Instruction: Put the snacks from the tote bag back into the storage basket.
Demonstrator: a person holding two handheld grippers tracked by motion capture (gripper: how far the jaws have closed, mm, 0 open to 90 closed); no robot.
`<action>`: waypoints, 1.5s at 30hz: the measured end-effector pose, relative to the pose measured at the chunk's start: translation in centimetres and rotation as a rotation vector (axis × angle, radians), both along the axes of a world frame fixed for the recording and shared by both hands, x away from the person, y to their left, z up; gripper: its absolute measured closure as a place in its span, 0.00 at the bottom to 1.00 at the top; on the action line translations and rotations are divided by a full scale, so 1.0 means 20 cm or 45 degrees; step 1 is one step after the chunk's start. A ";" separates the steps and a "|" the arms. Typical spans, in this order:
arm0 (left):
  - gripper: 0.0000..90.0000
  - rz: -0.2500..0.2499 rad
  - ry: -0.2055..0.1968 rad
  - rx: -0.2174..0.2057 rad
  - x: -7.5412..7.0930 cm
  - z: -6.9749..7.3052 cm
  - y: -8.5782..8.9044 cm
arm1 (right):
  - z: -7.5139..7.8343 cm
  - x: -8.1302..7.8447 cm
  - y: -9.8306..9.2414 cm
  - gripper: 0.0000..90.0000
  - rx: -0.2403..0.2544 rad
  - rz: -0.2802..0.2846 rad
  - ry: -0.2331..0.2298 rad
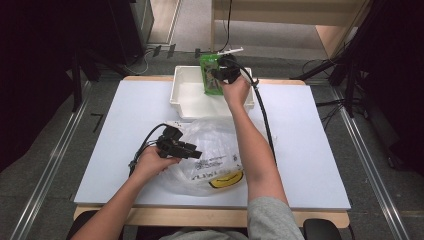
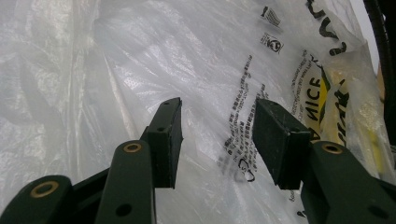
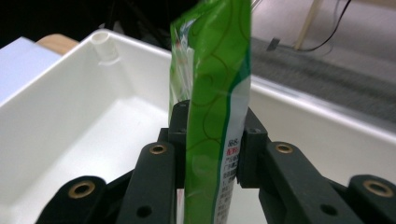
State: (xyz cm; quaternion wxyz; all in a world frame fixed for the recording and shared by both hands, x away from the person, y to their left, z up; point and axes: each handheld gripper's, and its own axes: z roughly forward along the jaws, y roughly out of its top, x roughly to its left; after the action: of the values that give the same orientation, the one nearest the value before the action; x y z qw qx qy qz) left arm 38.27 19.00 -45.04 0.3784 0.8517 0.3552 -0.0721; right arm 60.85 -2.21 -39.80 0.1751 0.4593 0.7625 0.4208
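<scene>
Right gripper [image 3: 208, 154] jaws clamp a green packet [image 3: 212, 93] above the white tray [image 3: 60, 121]; left gripper [image 2: 217, 135] jaws gape, empty, before the plastic bag [image 2: 140, 60]

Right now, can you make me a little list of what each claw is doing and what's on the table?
right claw: shut on a green packet, held upright above the white tub
left claw: open, jaws apart just over the clear plastic bag, gripping nothing
plastic bag: crumpled, with black print and a yellow mark, lying on the table near the person
white tub: at the far edge of the table, inside looks bare
</scene>
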 end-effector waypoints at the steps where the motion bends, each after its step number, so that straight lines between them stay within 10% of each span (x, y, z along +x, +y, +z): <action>1: 0.59 0.001 0.000 -0.001 0.00 0.00 0.00 | -0.01 0.00 -0.01 0.82 -0.005 0.001 0.029; 11: 0.59 -0.017 0.001 0.003 0.00 0.00 -0.02 | -0.06 0.03 -0.01 0.80 -0.005 0.050 0.177; 25: 0.59 -0.020 0.003 -0.003 0.00 0.00 -0.01 | -0.10 0.07 -0.02 0.64 -0.088 -0.023 0.207; 45: 0.59 -0.015 0.008 -0.004 0.00 0.00 -0.01 | -0.12 0.11 -0.04 0.48 -0.046 -0.139 0.248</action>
State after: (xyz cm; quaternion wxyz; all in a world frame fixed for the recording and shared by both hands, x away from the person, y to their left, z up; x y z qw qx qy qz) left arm 38.35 18.77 -45.14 0.3783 0.8529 0.3513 -0.0774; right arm 62.98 -2.95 -42.16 0.1309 0.5357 0.7571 0.3502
